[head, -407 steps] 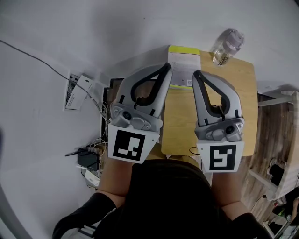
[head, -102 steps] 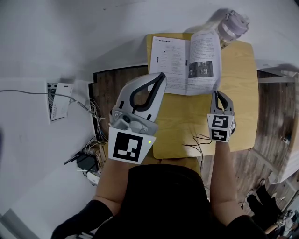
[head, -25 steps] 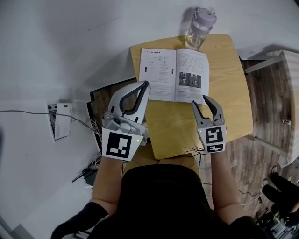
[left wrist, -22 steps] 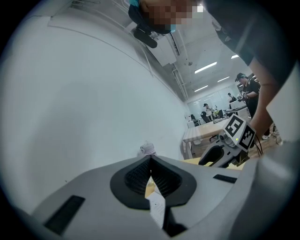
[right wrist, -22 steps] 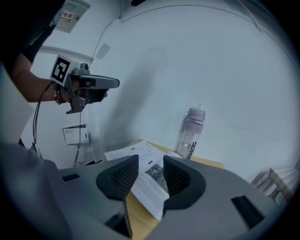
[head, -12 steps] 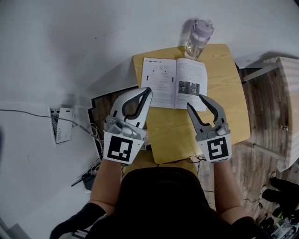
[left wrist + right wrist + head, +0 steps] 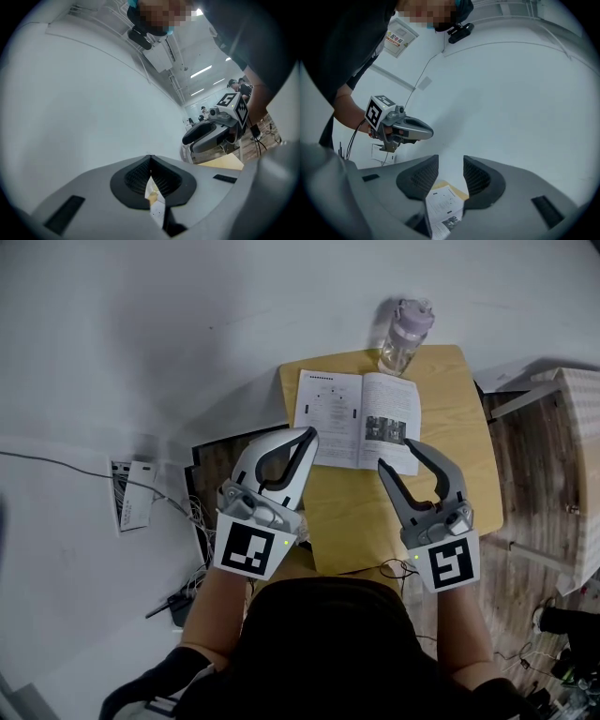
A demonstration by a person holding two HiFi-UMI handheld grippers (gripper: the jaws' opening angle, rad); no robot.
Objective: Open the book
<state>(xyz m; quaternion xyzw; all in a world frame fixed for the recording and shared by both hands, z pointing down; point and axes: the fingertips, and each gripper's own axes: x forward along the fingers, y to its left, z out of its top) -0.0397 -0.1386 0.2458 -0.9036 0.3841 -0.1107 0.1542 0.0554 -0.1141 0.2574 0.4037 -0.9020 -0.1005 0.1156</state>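
Observation:
The book [image 7: 356, 418] lies open and flat on the far half of the small wooden table [image 7: 412, 512], white printed pages up. My left gripper [image 7: 309, 434] hovers above the book's near left corner with its jaws shut and nothing in them. My right gripper [image 7: 397, 454] hangs over the book's near right corner, jaws open and empty. In the left gripper view the jaws meet at the tips [image 7: 150, 157]. Looking along the right gripper [image 7: 450, 164], I see the open book [image 7: 446, 206] below the gap between the jaws, and the left gripper [image 7: 401, 126] across from it.
A clear bottle with a pale lid [image 7: 405, 334] stands at the table's far edge, just beyond the book. Cables and a power strip [image 7: 183, 592] lie on the floor at left, near a printed sheet [image 7: 131, 495]. White furniture [image 7: 581, 456] stands at right.
Both grippers have drawn back from the book toward the person and risen; the right one looks larger and stays open. The book stays open.

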